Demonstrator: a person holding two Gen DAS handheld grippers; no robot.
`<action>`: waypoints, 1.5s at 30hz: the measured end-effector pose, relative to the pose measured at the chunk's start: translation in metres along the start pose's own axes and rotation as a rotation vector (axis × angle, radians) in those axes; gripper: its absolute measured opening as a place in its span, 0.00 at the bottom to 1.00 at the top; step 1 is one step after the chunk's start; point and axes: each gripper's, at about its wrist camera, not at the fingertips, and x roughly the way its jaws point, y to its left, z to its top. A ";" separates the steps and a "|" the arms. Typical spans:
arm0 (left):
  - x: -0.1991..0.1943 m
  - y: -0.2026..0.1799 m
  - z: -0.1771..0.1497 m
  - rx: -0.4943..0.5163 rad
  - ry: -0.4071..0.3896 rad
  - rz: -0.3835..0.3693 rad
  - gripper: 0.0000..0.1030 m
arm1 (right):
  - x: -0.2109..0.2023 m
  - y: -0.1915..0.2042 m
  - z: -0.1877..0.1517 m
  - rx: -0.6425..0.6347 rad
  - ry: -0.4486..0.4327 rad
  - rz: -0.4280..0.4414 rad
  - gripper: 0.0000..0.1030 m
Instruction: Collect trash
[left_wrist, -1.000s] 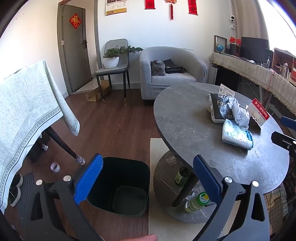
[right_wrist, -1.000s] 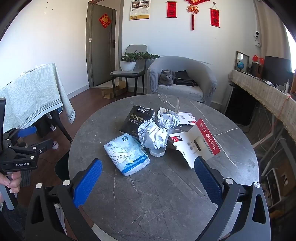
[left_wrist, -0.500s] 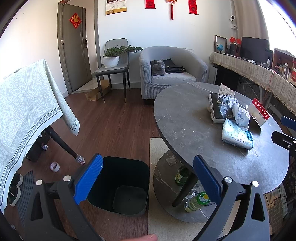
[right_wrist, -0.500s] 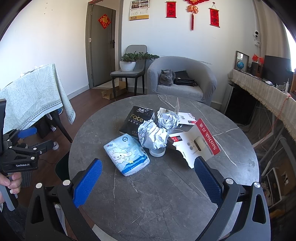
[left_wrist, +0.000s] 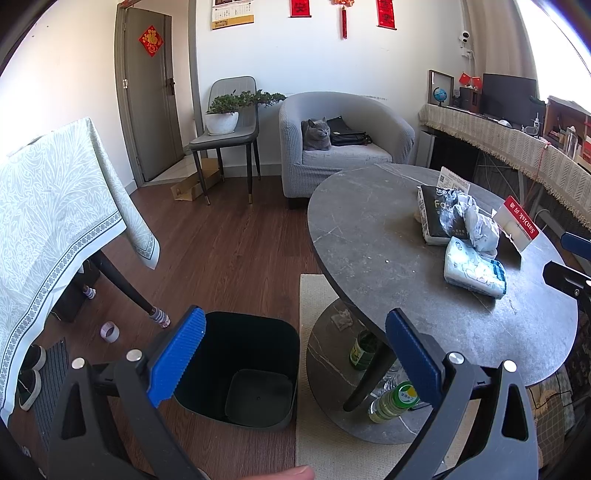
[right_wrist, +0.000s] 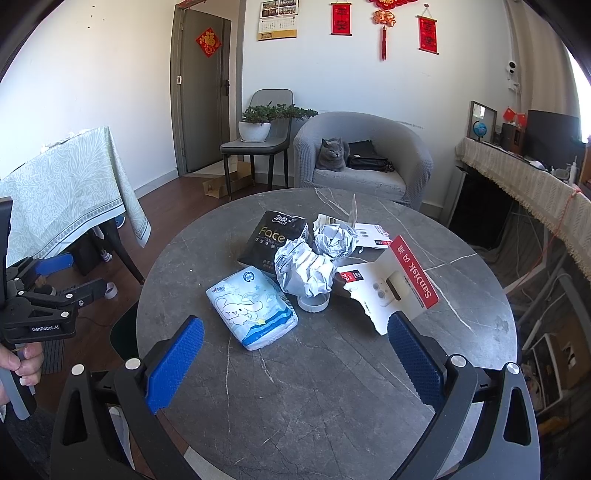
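The right gripper (right_wrist: 295, 354) hangs over the near edge of the round grey table (right_wrist: 332, 387) with its blue-padded jaws spread wide and nothing between them. Just beyond it, toward the middle of the table, lies a pale blue tissue pack (right_wrist: 252, 308), and behind that a crumpled foil ball (right_wrist: 304, 271) sits on a small white lid (right_wrist: 313, 303), with a second foil ball (right_wrist: 334, 240) touching it farther back. A black tissue pack (right_wrist: 273, 240) lies to the left of the foil, and a torn red-and-white card package (right_wrist: 395, 288) stands tilted to the right. The left gripper (left_wrist: 293, 354) is held off the table's left edge, jaws likewise wide apart and empty, above the wooden floor. Directly under it stands a black trash bin (left_wrist: 240, 369), open-topped, beside the table's base, where green-capped bottles (left_wrist: 391, 402) rest on the lower shelf.
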 end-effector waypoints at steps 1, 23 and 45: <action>0.000 0.000 0.000 0.001 0.000 0.001 0.97 | -0.001 0.000 0.000 0.001 0.000 0.000 0.97; -0.001 0.000 0.000 -0.001 0.001 0.001 0.97 | -0.002 0.000 0.000 -0.002 0.001 -0.002 0.97; 0.000 -0.003 0.001 0.000 0.021 -0.053 0.97 | 0.002 -0.017 -0.005 0.044 0.022 -0.035 0.97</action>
